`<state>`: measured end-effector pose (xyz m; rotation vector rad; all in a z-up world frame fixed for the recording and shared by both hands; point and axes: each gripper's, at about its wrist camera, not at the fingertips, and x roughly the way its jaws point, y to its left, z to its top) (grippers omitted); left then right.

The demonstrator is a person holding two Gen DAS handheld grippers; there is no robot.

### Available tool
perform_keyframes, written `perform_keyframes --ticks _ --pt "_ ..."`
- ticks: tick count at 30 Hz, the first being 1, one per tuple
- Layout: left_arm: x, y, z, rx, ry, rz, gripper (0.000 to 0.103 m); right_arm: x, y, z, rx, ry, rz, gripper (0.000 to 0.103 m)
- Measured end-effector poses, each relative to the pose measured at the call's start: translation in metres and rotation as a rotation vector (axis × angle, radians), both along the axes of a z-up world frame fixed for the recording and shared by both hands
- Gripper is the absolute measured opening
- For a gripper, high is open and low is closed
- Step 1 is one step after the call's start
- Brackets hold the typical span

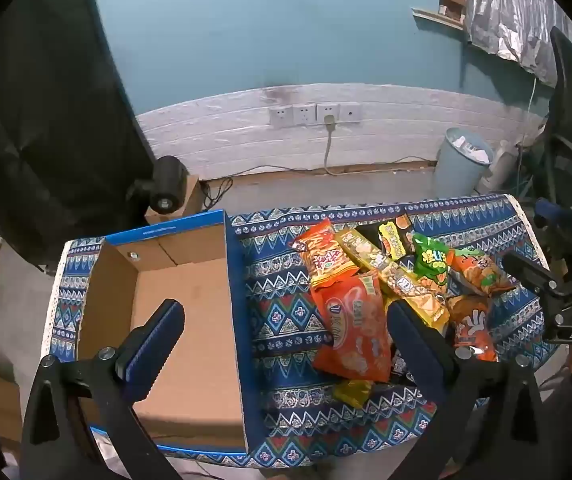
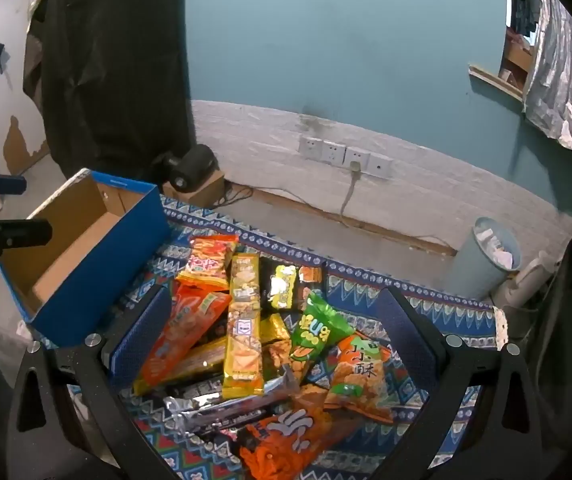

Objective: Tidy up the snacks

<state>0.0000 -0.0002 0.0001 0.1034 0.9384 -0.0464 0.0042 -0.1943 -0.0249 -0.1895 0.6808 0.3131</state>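
A heap of snack packets lies on a table with a blue patterned cloth. Among them are orange bags, a long yellow packet, a green bag and a silver-black bar. An empty cardboard box with blue outer walls stands to their left. My left gripper hangs open above the box's right wall, one finger over the box and one over the packets. My right gripper hovers open over the heap, nothing held. It also shows at the left wrist view's right edge.
Beyond the table are a grey floor, a white-panelled wall with sockets, and a blue waste bin at the right. A black device on a small carton stands behind the box. A dark chair is at the far right.
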Motion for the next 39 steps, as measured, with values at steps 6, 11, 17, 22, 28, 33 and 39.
perform_keyframes --ticks 6,11,17,22,28,33,39 --pt "0.0001 0.0001 0.0008 0.005 -0.002 0.002 0.102 0.0003 -0.0004 -0.0038 -0.012 -0.001 0.006 0.100" --pt "0.0016 0.0015 -0.0009 0.007 0.001 0.001 0.102 0.0014 -0.0019 0.0030 -0.025 -0.007 0.005 0.100" --pt "-0.0005 0.0027 -0.0034 0.016 0.001 0.004 0.102 0.0002 -0.0005 0.0001 -0.037 -0.011 -0.001 0.100" --pt "-0.0015 0.0018 -0.0022 0.019 -0.003 0.002 0.102 0.0000 -0.0008 -0.0011 -0.039 -0.011 0.000 0.100" --pt "-0.0008 0.0013 -0.0017 0.017 0.006 -0.001 0.102 -0.0003 -0.0009 -0.0016 -0.042 -0.012 -0.001 0.100" --pt "-0.0016 0.0012 -0.0026 0.010 0.009 -0.002 0.102 0.0000 0.0005 -0.0019 -0.042 -0.011 0.000 0.100" --pt "-0.0012 0.0002 -0.0031 0.008 0.011 -0.002 0.102 -0.0001 0.0007 -0.0023 -0.043 -0.010 -0.001 0.100"
